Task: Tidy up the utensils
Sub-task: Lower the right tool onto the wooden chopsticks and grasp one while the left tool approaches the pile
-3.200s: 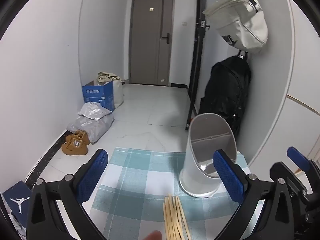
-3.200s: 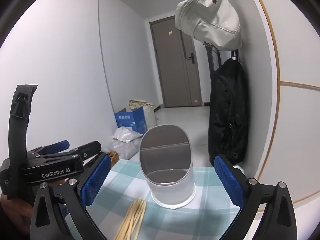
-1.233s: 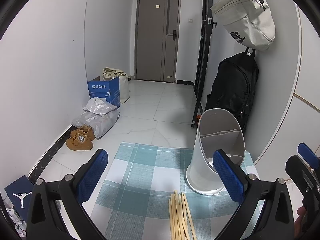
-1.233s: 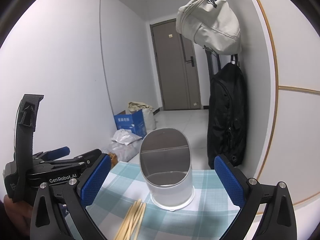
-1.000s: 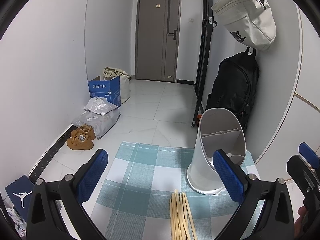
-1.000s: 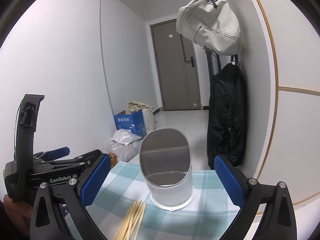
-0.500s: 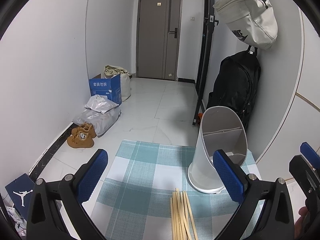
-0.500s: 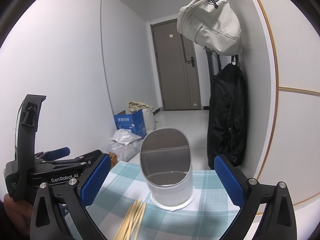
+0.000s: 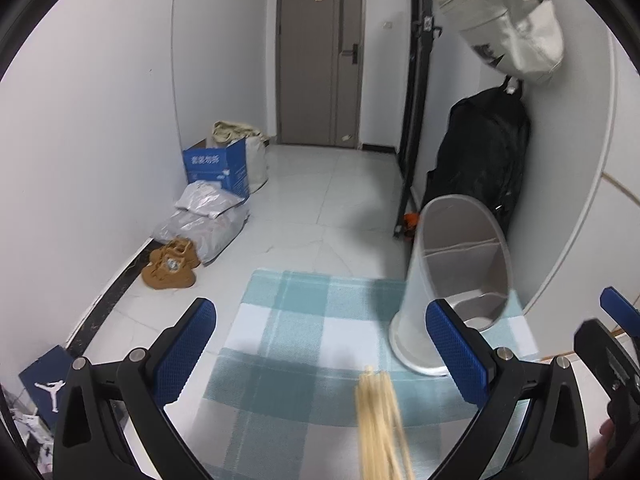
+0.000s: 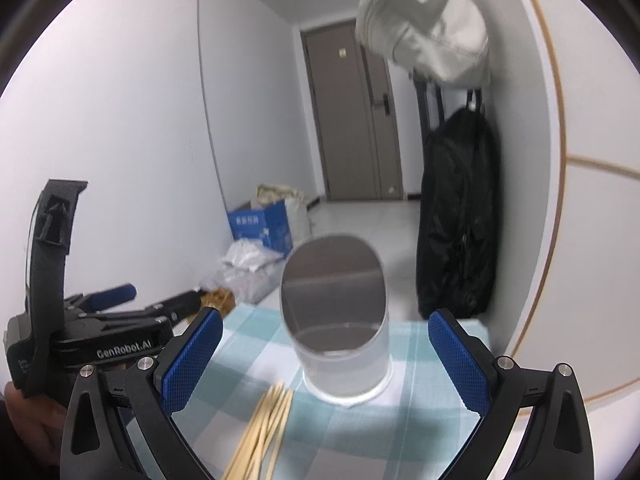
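A bundle of pale wooden chopsticks (image 9: 378,420) lies on the teal checked cloth (image 9: 304,320), also in the right wrist view (image 10: 264,428). A white utensil holder with a slanted, divided mouth (image 9: 452,292) stands upright at the cloth's far right, just beyond the chopsticks; it also shows in the right wrist view (image 10: 340,320). My left gripper (image 9: 320,348) is open and empty above the cloth, the chopsticks between its fingers. My right gripper (image 10: 326,356) is open and empty, facing the holder. The left gripper's body (image 10: 100,332) shows at the left of the right wrist view.
The cloth covers a small table by a white wall at the right. A black backpack (image 9: 480,160) and a cream bag (image 9: 508,20) hang behind the holder. On the floor beyond lie brown shoes (image 9: 172,268), silver bags (image 9: 208,220) and a blue box (image 9: 216,168).
Both grippers have shifted slightly and both views are blurred by motion. The left view has tipped a little so the chopsticks sit closer in. Both grippers stay open.
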`<state>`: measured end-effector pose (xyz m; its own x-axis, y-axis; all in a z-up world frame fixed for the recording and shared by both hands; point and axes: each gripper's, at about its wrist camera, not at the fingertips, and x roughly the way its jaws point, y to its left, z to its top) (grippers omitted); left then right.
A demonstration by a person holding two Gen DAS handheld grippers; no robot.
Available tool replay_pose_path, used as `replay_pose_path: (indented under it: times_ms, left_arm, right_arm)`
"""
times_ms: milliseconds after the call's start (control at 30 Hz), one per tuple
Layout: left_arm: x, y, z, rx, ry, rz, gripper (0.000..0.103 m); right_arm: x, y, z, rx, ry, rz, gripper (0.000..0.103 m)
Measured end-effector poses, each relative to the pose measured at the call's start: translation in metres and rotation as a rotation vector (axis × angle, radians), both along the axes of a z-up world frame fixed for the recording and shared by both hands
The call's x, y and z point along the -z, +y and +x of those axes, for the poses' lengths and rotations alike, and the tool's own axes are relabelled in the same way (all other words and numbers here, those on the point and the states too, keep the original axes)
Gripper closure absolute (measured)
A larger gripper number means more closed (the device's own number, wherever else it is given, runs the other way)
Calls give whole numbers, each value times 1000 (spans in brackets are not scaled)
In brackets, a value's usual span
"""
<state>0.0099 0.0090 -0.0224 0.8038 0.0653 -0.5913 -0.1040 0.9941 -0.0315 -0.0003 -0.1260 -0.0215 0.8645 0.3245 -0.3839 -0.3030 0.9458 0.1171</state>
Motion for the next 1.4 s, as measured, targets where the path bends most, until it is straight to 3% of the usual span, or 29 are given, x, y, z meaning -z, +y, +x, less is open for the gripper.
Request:
replay_pose_path:
  times_ms: [133,300,367,533,600,733,1033,1200,1400]
  left_arm:
    - [11,20,7,-46,66,1,1]
    - [31,49,16,-98,164,-21,1]
    - [36,56,18,-108,190,-26,1]
    - [46,66,22,-128,250,-27,1]
    - [50,72,22,-128,262,-43,1]
    - [54,83,23,-136,276,-61,1]
    - [59,100,23,-142,302,-106,1]
    - [58,105,22,-141,300,-127,1]
    - [58,109,20,-141,298,-153,1]
  right_arm:
    - [16,8,13,-57,119,-8,3]
    - [48,32,29,-137,280,-85,27]
    - [64,42,37,-150,362,-125,41]
    - [106,59,58,-162,563,-187,57]
    - [116,66,63,-174,608,-208,58]
    - [125,78,76,-163,623,-248,60]
    - [140,100,85,-124,697,-426,100]
    - [143,110,89,-117,692,-452,97]
    - [144,115,94,-145,704,-386,97]
